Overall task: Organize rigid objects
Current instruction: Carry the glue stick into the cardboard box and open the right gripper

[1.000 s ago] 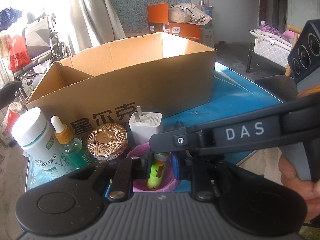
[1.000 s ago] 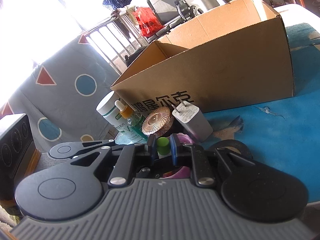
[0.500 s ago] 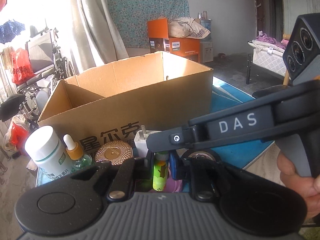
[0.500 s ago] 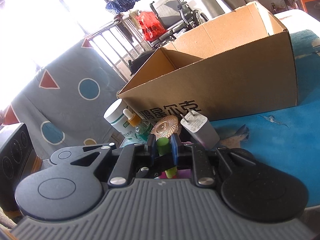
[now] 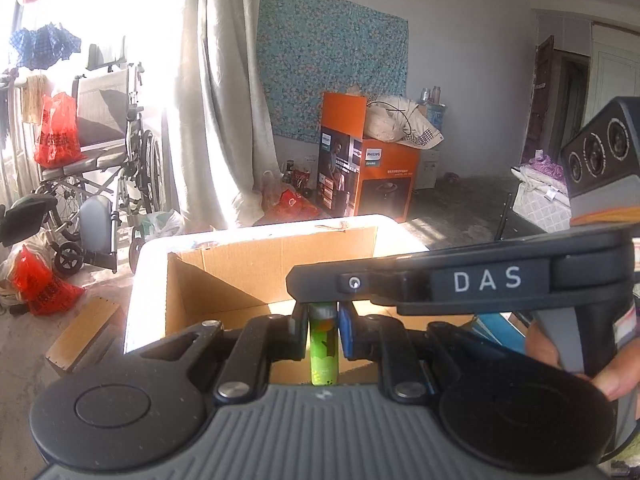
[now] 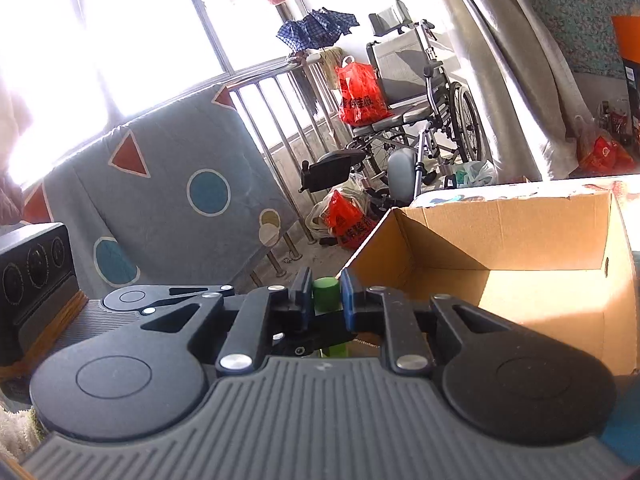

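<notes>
I have both grippers on the same green tube [image 5: 323, 344]. In the left wrist view, low at centre, my left gripper [image 5: 323, 330] has its fingers [image 5: 347, 332] clenched on the tube's body, which stands upright above the open cardboard box [image 5: 240, 280]. My right gripper [image 5: 316, 280] crosses the frame from the right edge, over the tube's top. In the right wrist view its fingers [image 6: 347, 296] grip the tube's green cap [image 6: 326, 294] at centre frame, with the box interior at right. A wheelchair [image 6: 416, 92] stands in the upper right.
</notes>
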Available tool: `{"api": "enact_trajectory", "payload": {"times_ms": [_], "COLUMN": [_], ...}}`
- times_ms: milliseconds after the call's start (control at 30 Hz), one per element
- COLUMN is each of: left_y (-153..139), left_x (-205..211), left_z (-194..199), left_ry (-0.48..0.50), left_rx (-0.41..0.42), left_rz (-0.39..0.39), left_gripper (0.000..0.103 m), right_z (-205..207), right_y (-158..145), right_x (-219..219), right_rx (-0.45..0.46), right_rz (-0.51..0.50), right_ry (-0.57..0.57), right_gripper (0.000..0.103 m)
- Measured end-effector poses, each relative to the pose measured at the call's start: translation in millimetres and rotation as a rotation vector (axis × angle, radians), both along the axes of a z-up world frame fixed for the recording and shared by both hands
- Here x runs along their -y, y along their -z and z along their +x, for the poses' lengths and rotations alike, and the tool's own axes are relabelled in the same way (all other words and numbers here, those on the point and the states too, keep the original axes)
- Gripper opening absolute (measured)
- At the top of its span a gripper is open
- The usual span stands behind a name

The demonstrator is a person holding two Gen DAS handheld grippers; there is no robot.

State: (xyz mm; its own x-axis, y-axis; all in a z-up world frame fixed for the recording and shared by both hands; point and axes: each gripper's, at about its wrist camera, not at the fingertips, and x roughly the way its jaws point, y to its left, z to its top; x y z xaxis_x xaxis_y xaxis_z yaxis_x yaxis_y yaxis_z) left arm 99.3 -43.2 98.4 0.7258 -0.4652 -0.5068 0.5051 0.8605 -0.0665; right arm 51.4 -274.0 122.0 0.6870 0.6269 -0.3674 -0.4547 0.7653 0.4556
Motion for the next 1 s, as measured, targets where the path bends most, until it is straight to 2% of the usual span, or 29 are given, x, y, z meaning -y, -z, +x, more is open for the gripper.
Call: {"api": "enact_trajectory", "payload": {"times_ms": [67, 167, 300, 367, 500, 567, 767, 867, 1000], "left_y": [1.8, 16.4, 45.2, 60.9, 77.6, 80.4, 62.2, 49.9, 34.7], "left_x": [-0.3, -0.9, 3.6, 3.7, 0.7, -3.0, -9.5, -15.5, -23.8], "left_z": [33.2, 76.3, 120.5, 137.3, 152.1, 153.9, 145.0, 136.5, 120.1], "left_ry": [-0.019, -0.042, -0.075, -0.078, -0.091, -0.106, -0.145, -0.152, -0.171], "left_rx": [-0.047, -0.146, -0.268, -0.308, -0.364, -0.361, -0.275, -0.24, -0.167], "left_rz": [0.027, 0.064, 0.132, 0.171, 0.196, 0.203, 0.203, 0.169, 0.137], "left_gripper": [0.017, 0.017, 0.017, 0.017, 0.018, 0.03, 0.042, 0.043, 0.049], "right_z": [36.1, 91.6, 157.7, 181.5, 217.8, 234.0, 271.8, 282.4, 289.9], "right_y": [-6.4, 0.1, 32.5, 52.8, 88.1, 104.9, 143.6, 147.9, 150.5], "right_x": [-3.8, -9.7, -17.9, -25.2, -34.9, -38.6, -58.4, -72.5, -86.7], "right_rx": [-0.052, -0.164, -0.345, -0.42, -0.544, -0.598, -0.696, -0.664, -0.625], "right_rz": [-0.003, -0.016, -0.036, -0.055, -0.064, -0.078, -0.159, -0.207, -0.211], "right_ry": [-0.012, -0.025, -0.038, -0.052, -0.088, -0.105, -0.119, -0.123, -0.131], "right_gripper": [0.014, 0.014, 0.014, 0.014, 0.014, 0.014, 0.015, 0.014, 0.017]}}
